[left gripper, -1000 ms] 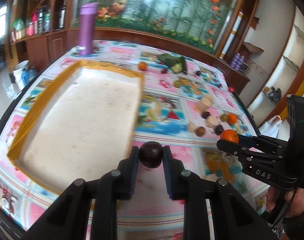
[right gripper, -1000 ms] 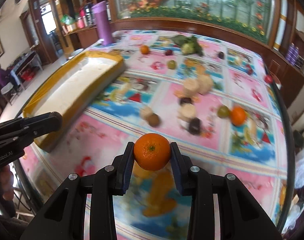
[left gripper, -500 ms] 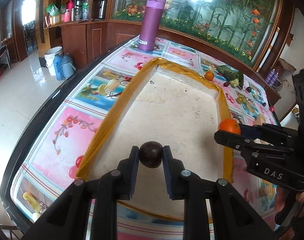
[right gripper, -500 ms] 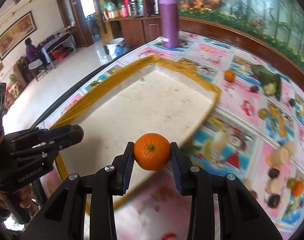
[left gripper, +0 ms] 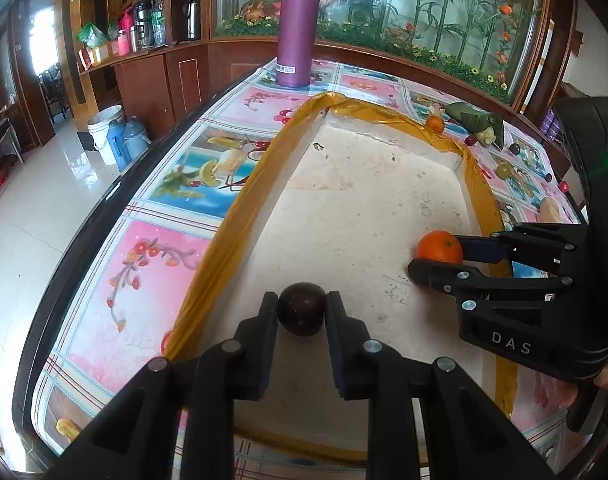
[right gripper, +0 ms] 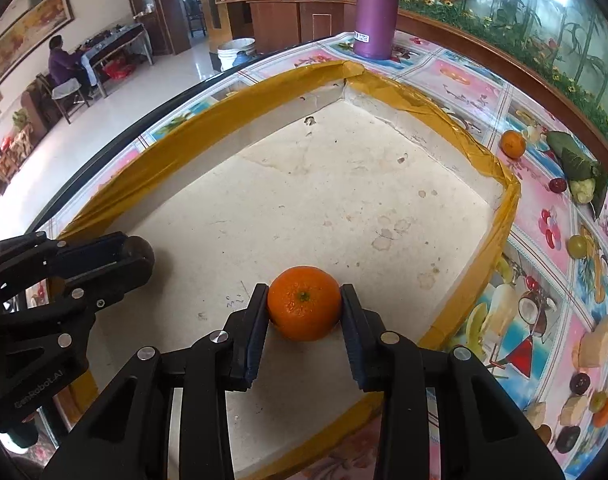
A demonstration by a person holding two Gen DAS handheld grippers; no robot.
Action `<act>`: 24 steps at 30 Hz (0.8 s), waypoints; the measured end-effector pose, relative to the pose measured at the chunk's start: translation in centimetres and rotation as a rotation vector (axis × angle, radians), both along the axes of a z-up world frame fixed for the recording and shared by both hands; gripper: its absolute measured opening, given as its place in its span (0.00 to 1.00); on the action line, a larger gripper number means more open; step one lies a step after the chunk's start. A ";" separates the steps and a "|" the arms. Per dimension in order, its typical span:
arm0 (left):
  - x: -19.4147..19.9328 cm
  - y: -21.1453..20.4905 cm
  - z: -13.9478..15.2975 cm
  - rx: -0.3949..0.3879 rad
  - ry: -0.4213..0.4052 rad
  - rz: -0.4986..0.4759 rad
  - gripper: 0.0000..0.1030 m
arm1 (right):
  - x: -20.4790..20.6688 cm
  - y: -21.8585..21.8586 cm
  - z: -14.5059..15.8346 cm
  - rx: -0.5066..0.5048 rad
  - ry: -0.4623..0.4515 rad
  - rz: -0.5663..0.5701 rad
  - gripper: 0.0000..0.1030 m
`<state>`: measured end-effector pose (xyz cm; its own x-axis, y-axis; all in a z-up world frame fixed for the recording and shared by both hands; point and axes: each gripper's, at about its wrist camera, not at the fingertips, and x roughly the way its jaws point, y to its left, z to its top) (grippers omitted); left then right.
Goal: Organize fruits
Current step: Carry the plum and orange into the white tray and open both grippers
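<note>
Left gripper (left gripper: 301, 312) clamped dark round fruit (left gripper: 301, 309) over white tray (left gripper: 480, 184) floor, near its 6 o'clock edge. Right gripper (right gripper: 304, 308) pinched orange (right gripper: 304, 302) above same tray, at 3 o'clock from left gripper. Loose fruits (right gripper: 584, 344) lay on tablecloth at 3 o'clock of tray.
</note>
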<state>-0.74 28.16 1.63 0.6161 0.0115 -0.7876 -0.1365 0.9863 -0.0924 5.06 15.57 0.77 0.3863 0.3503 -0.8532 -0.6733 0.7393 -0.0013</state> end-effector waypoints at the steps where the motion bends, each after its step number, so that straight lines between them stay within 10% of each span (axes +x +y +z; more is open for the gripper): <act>1: 0.0 0.0 0.0 0.001 -0.002 0.000 0.26 | -0.1 0.1 0.0 -0.003 -0.005 0.002 0.32; 24: -4.4 0.2 2.4 -0.017 -0.080 0.150 0.59 | -4.4 -4.4 3.4 0.069 -0.065 -0.026 0.40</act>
<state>-5.13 28.34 4.02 0.6695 0.0950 -0.7367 -0.2733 0.9537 -0.1255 0.62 11.20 4.12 0.4502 0.3966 -0.8001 -0.6539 0.7566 0.0071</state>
